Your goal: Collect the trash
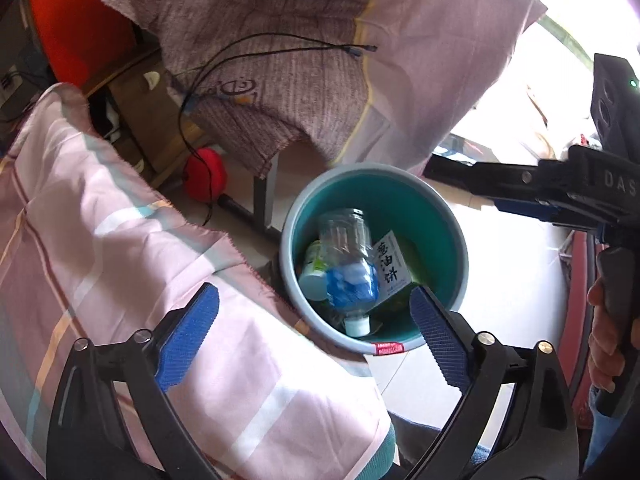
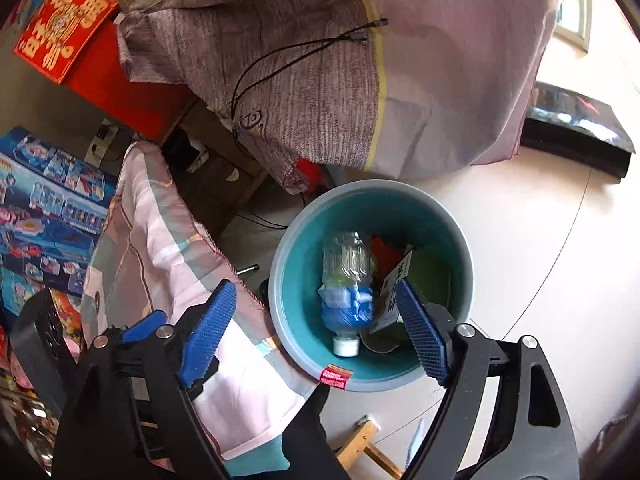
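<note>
A teal bin with a grey rim stands on the pale floor. Inside it lie a clear plastic bottle with a blue label and white cap, a white carton printed with characters, and a small green-and-white container. A red wrapper lies deeper in. My left gripper hovers above the bin's near rim, open, with nothing between its blue pads. My right gripper is also open and empty over the bin; in the left wrist view its black fingers reach in from the right.
A pink striped quilt hangs beside the bin on the left. A grey-purple cloth with a black cable covers a table behind. A red round object lies under it. Toy boxes stand left; a wooden piece lies near.
</note>
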Motion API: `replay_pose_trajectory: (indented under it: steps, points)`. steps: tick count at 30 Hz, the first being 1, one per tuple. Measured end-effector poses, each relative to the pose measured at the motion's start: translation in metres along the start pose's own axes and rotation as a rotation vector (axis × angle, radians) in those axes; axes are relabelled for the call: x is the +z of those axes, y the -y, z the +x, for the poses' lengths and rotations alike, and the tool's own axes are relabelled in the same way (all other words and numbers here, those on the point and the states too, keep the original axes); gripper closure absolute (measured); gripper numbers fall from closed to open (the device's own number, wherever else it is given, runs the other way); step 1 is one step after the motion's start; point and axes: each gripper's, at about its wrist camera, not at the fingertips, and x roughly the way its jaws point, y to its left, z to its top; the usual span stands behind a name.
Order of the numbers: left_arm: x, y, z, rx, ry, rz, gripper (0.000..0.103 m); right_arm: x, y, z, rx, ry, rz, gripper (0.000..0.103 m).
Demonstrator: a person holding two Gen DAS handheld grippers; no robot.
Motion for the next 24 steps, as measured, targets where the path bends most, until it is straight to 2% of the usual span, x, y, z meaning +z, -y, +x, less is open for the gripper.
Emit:
replay_pose_trajectory:
  steps: [3, 8, 14, 24]
  points:
    - [-0.008, -0.006, -0.015, 0.031, 0.031, -0.045, 0.006, -0.009, -0.011, -0.007, -0.020, 0.016, -0.073, 0.021]
    - [-0.021, -0.017, -0.042, 0.075, 0.073, -0.134, 0.004, -0.027, -0.030, -0.025, -0.052, 0.053, -0.204, 0.010]
    - [-0.042, -0.026, -0.064, 0.112, 0.087, -0.211, 0.004, -0.051, -0.046, -0.049, -0.090, 0.104, -0.299, 0.007]
    - [-0.071, -0.028, -0.081, 0.150, 0.088, -0.224, 0.004, -0.080, -0.061, -0.066, -0.097, 0.142, -0.349, 0.007]
